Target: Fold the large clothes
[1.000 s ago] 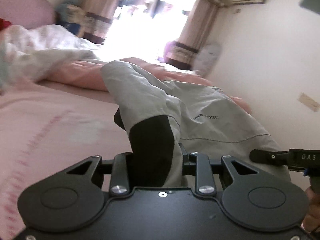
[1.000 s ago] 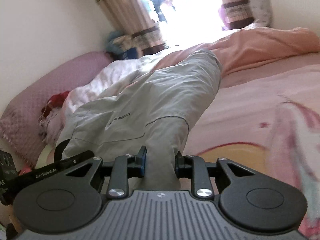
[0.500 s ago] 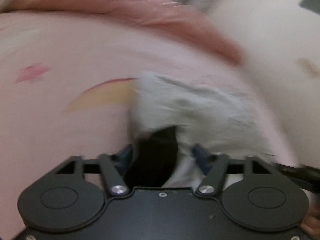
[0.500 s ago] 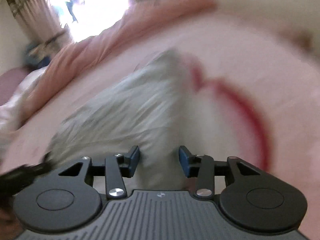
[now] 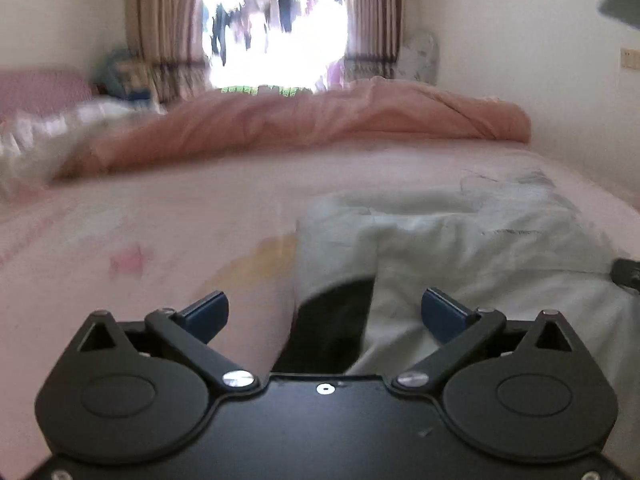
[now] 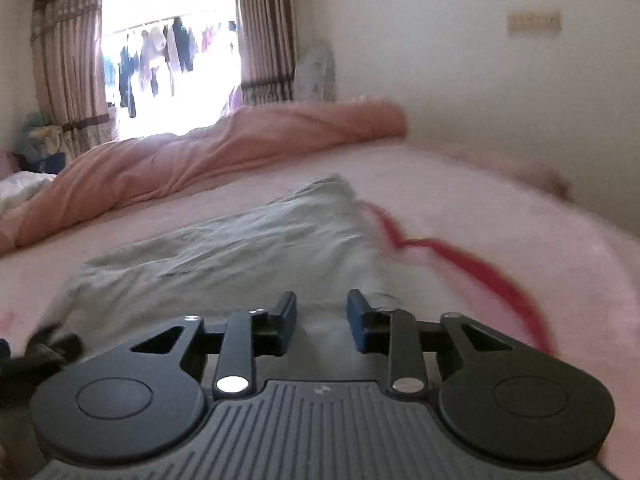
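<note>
A light grey jacket [image 5: 480, 248] with a black patch [image 5: 332, 320] lies folded on the pink bed sheet [image 5: 160, 216]. My left gripper [image 5: 324, 312] is open wide, its blue fingertips [image 5: 208, 312] either side of the black patch and not clamping it. In the right wrist view the same jacket [image 6: 224, 256] lies flat ahead. My right gripper [image 6: 322, 316] is open, with the jacket's near edge between and below its fingertips [image 6: 360, 320], not pinched.
A rolled pink quilt [image 5: 320, 120] lies across the far side of the bed. White bedding [image 5: 36, 140] is at the far left. A wall [image 6: 480, 100] runs along the bed's right side. A bright window with curtains [image 5: 276, 24] is behind.
Both grippers held the jacket up, then brought it down onto the bed and opened. The jacket now lies on the sheet, released.
</note>
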Demonstrator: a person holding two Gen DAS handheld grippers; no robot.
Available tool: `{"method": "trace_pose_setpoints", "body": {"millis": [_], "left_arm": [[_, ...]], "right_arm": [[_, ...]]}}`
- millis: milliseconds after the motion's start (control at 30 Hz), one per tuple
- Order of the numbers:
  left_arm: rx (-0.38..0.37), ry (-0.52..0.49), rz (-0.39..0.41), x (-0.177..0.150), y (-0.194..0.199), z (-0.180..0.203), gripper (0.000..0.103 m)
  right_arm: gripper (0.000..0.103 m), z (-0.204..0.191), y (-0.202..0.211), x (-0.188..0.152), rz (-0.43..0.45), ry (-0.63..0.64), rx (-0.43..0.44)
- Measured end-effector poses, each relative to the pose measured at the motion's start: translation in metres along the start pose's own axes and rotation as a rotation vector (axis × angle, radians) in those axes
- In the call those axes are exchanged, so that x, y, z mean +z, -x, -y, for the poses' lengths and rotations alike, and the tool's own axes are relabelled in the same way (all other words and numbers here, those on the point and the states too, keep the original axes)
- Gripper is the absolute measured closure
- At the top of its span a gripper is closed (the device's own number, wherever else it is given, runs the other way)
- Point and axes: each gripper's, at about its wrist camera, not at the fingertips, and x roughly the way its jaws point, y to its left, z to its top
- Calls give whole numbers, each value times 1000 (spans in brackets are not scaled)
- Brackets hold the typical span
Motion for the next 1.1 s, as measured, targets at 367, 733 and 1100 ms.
{"method": "trace_pose_setpoints", "body": {"millis": [367,733,1100], "left_arm": [[-54,-52,-158,3,83,-47,0],[-159,-190,-316,6,171,-2,0],[-170,-115,-310,12,180,-10,0]], "right_arm": [[28,26,91,-10,-247,128,-45],[15,31,155,20,-390,48,79],[15,22,174,20,-394,84,125]]}}
